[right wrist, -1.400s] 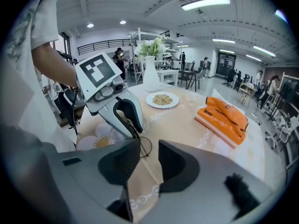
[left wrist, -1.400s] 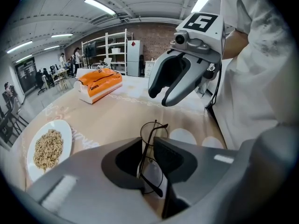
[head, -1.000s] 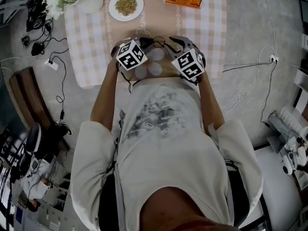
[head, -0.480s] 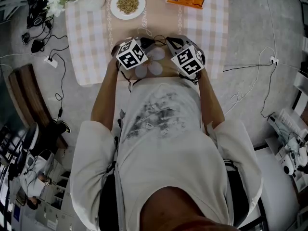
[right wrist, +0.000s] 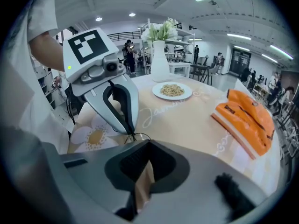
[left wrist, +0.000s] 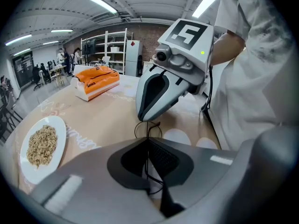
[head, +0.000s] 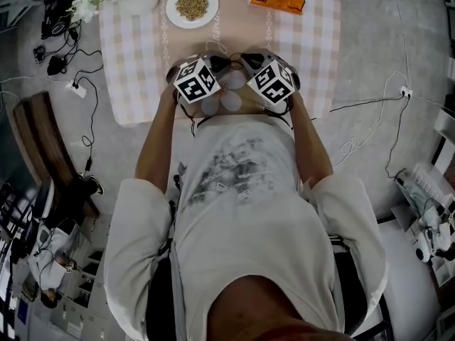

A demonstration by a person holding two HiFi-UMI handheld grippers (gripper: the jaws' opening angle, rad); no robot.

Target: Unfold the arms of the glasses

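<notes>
While the left claw pinches the wire glasses, the right claw is closed, apparently on them too; unfolding looks barely begun.

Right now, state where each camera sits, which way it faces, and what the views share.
Head view: on the person's head, facing steeply down at the white shirt, bare arms, left gripper, right gripper and checked table.
Left gripper view: on the left gripper, looking along jaws shut on thin black wire glasses towards the right gripper; shirt at right.
Right gripper view: on the right gripper, facing the left gripper; shirt, arm at left.
Shared by gripper views: round white plate of grain, orange pack.
</notes>
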